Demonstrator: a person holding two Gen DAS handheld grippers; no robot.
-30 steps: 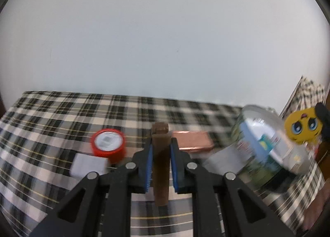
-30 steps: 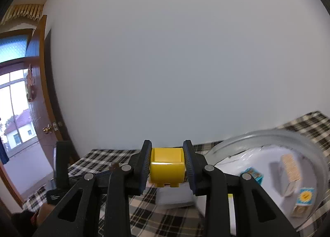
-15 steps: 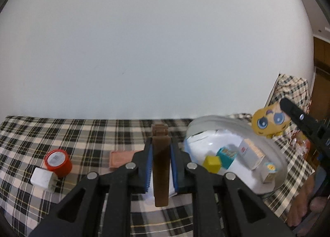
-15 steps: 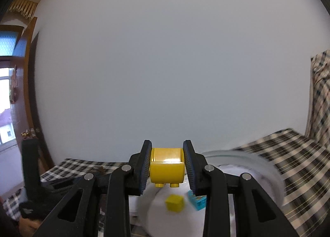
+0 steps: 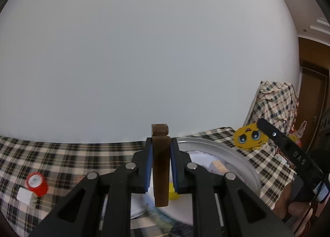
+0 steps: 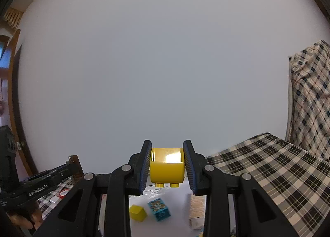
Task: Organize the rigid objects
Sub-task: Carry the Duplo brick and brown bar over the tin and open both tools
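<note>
My left gripper [image 5: 161,155] is shut on a thin brown block [image 5: 160,164] that stands upright between its blue pads, above the near part of a round clear bowl [image 5: 237,158]. My right gripper [image 6: 167,164] is shut on a yellow toy brick [image 6: 167,170], studs facing down, held over the same bowl's white inside [image 6: 177,204]. In the bowl lie a small yellow cube [image 6: 137,212], a teal printed cube [image 6: 159,209] and a pale wooden block [image 6: 197,209]. The left gripper with its brown block [image 6: 75,168] also shows at the left of the right wrist view.
A checked cloth [image 5: 61,158] covers the table. On it at the left are a red round cap [image 5: 36,183] and a white box [image 5: 24,195]. A yellow cartoon-face toy [image 5: 249,137] sits behind the bowl. The right gripper's finger [image 5: 288,150] crosses the right side.
Both grippers have swung toward the bowl and now hang over it. The left one rose, so the red cap and white box slid to the far left. Both grips are unchanged.
</note>
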